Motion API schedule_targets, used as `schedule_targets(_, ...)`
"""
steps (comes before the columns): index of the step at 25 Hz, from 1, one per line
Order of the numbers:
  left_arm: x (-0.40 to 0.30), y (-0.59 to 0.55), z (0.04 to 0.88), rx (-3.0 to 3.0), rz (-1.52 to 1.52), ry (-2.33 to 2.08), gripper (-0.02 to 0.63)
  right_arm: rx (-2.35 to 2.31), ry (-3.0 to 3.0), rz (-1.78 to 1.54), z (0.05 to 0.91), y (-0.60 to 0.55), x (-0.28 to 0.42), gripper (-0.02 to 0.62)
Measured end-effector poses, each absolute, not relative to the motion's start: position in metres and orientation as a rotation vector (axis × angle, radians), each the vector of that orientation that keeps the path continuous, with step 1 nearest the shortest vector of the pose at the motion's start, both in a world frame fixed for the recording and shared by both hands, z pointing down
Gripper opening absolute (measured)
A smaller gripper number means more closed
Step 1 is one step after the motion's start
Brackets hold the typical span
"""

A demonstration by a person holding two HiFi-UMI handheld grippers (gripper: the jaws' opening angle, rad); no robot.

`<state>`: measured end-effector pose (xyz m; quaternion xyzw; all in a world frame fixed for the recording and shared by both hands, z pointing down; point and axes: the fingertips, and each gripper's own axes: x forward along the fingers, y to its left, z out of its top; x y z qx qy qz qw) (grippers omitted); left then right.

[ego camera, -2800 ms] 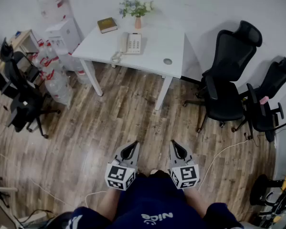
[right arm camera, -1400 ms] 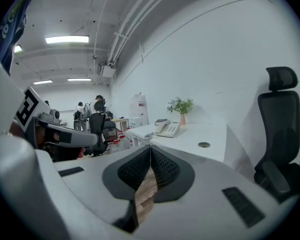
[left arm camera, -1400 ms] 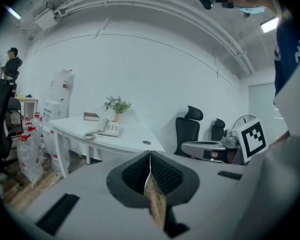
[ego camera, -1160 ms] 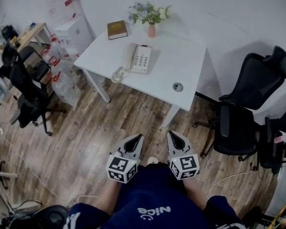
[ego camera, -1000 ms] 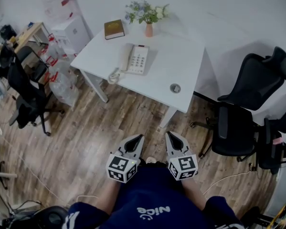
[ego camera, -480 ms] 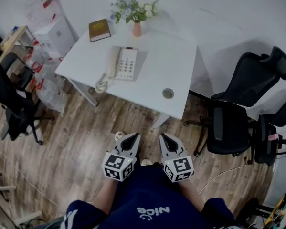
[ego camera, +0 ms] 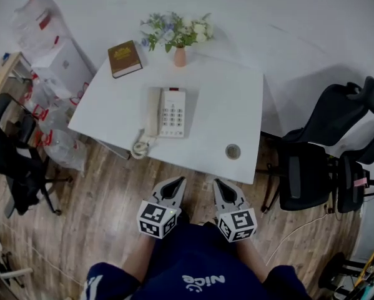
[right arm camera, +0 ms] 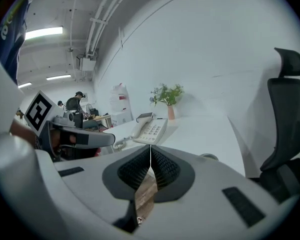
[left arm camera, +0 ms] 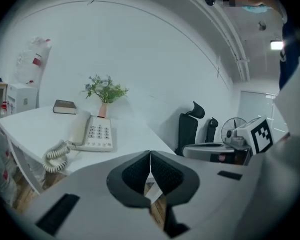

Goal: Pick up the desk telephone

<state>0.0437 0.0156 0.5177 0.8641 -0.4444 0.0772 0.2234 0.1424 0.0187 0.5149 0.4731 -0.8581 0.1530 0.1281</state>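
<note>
A cream desk telephone (ego camera: 165,112) lies on the white table (ego camera: 224,111), handset on its left side, coiled cord (ego camera: 138,146) hanging at the table's near edge. It also shows in the left gripper view, telephone (left arm camera: 92,132), and in the right gripper view, telephone (right arm camera: 150,128). My left gripper (ego camera: 175,184) and right gripper (ego camera: 219,186) are held side by side just short of the table's near edge, both shut and empty, some way from the phone. In their own views the left gripper (left arm camera: 150,155) and right gripper (right arm camera: 150,149) show pads pressed together.
A brown book (ego camera: 124,59) and a vase of flowers (ego camera: 179,37) stand at the table's far side; a round cable grommet (ego camera: 233,151) sits near the front right. Black office chairs (ego camera: 327,149) stand right, another chair (ego camera: 15,167) and bagged boxes (ego camera: 55,67) left.
I have walked toward the table: it and the phone now lie much closer in the head view. Both grippers stay shut and side by side.
</note>
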Motion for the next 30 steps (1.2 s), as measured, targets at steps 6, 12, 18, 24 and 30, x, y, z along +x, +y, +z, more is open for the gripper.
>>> schedule_targets(6,-0.004,-0.037,0.518,2.417,0.240,-1.184,0.017,1.450,-2.469,0.511,0.520,-0.032,0.100,0.023)
schedule_targets(12,-0.051,-0.073,0.518,2.424,0.232,-1.177,0.018,1.492,-2.457,0.529,0.522,-0.070,0.060,0.023)
schedule_targets(18,-0.075,-0.094,0.521,2.386,0.196,-1.174,0.018,1.490,-2.434,0.539,0.526,-0.085,0.040,0.023)
schedule_targets(24,-0.084,-0.114,0.529,2.311,0.159,-1.207,0.018,1.460,-2.429,0.552,0.532,-0.109,0.041,0.023)
schedule_targets(30,-0.089,-0.136,0.528,2.239,0.160,-1.238,0.018,1.390,-2.458,0.582,0.530,-0.142,0.039,0.023)
